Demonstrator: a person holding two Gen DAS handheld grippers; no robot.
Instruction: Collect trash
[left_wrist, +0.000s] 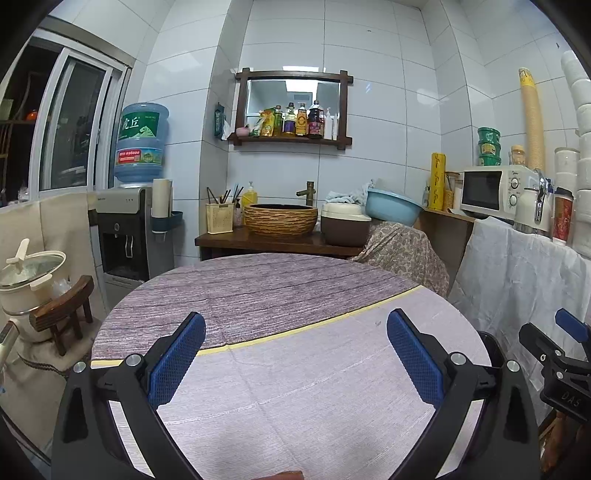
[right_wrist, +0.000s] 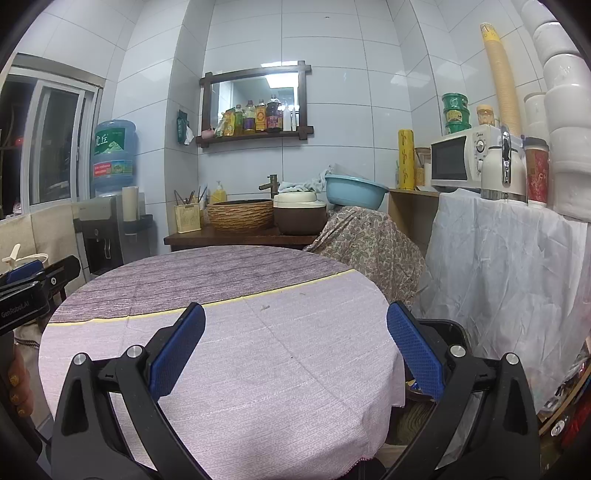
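Observation:
No trash shows on the round table (left_wrist: 258, 288), which carries a grey wood-grain cloth at the back and a pale lilac cloth (right_wrist: 258, 350) in front. My left gripper (left_wrist: 295, 354) is open and empty above the table's near half. My right gripper (right_wrist: 295, 350) is open and empty above the table's right side. The right gripper also shows at the right edge of the left wrist view (left_wrist: 569, 354), and the left gripper at the left edge of the right wrist view (right_wrist: 33, 284). A dark bin (right_wrist: 443, 332) sits partly hidden beside the table under the right gripper.
Behind the table stands a wooden counter (left_wrist: 273, 242) with a woven basin, a brown pot and a blue bowl (left_wrist: 393, 206). A water dispenser (left_wrist: 125, 229) is at the left. A cloth-draped shelf (right_wrist: 509, 258) with a microwave (right_wrist: 465, 158) is at the right.

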